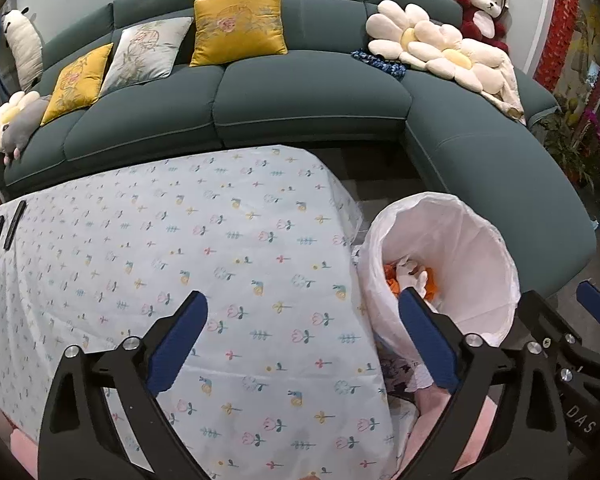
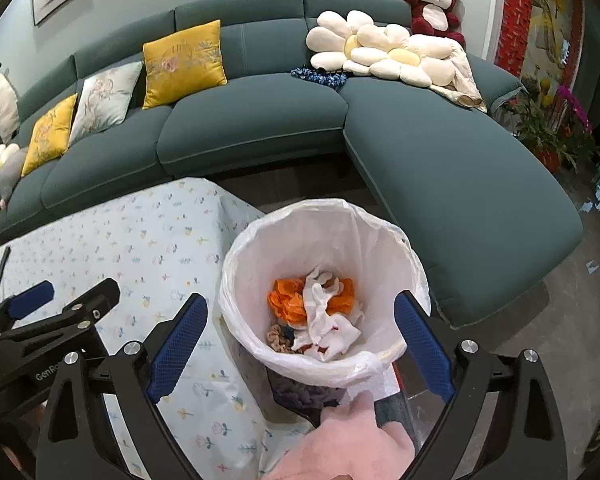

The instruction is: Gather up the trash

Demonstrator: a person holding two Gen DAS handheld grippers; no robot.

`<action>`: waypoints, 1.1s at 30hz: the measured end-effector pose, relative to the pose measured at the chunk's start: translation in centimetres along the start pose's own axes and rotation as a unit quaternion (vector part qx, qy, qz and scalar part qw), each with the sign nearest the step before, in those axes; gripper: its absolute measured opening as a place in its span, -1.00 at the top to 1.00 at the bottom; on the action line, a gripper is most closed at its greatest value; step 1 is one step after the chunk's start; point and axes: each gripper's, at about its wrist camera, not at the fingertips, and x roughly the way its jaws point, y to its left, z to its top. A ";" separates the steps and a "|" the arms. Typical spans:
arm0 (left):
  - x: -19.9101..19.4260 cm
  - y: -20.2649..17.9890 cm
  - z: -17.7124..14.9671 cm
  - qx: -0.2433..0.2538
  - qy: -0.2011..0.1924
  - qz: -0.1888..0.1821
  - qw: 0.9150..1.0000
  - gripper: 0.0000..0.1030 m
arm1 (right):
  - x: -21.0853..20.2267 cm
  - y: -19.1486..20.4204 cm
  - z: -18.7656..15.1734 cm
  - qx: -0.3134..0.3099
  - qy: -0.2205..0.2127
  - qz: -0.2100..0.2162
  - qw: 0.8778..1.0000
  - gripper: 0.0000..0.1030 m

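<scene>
**Bin sits under your right gripper; nothing is left in reach on the cloth**

Your right gripper hangs almost directly over the mouth of the trash bin, its fingers spread wide and empty, one on each side of the opening. Down inside the white liner you can see orange scraps, a crumpled white tissue and something brown and knobbly at the bottom. So the bin is already holding trash, and it stands on the floor just beside the near right corner of the table.

Your left gripper is also spread apart and carries nothing. It hovers over the floral tablecloth, with the bin's rim off to its right, its right finger overlapping the liner's edge in the left wrist view. The right hand is clearly the nearer one to the bin; the left is the nearer one to the table.

That is the relation to work from: the table lies to the left of the bin, so anything you pick off the cloth has to travel rightward and down into the liner. In these views the cloth shows no loose trash. The only items on it are two dark remote-like bars at the far left edge, well apart from both tools, lying roughly parallel with their long axes running away from you. They do not look like trash, so I would judge the collecting close to finished, unless more lies out of view.
</scene>
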 end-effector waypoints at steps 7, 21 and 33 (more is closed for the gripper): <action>0.2 0.4 -0.9 -0.011 0.000 0.009 1.000 -0.80 | 0.4 -0.3 -0.8 0.000 0.006 -0.005 1.000 -0.75; 0.3 -0.5 -1.9 0.004 -0.001 0.031 1.000 -0.80 | 0.7 -0.7 -1.8 0.003 0.009 -0.011 1.000 -0.75; 0.2 -1.1 -2.4 0.016 0.001 0.027 1.000 -0.80 | 1.1 -1.1 -2.3 0.004 0.011 -0.017 1.000 -0.75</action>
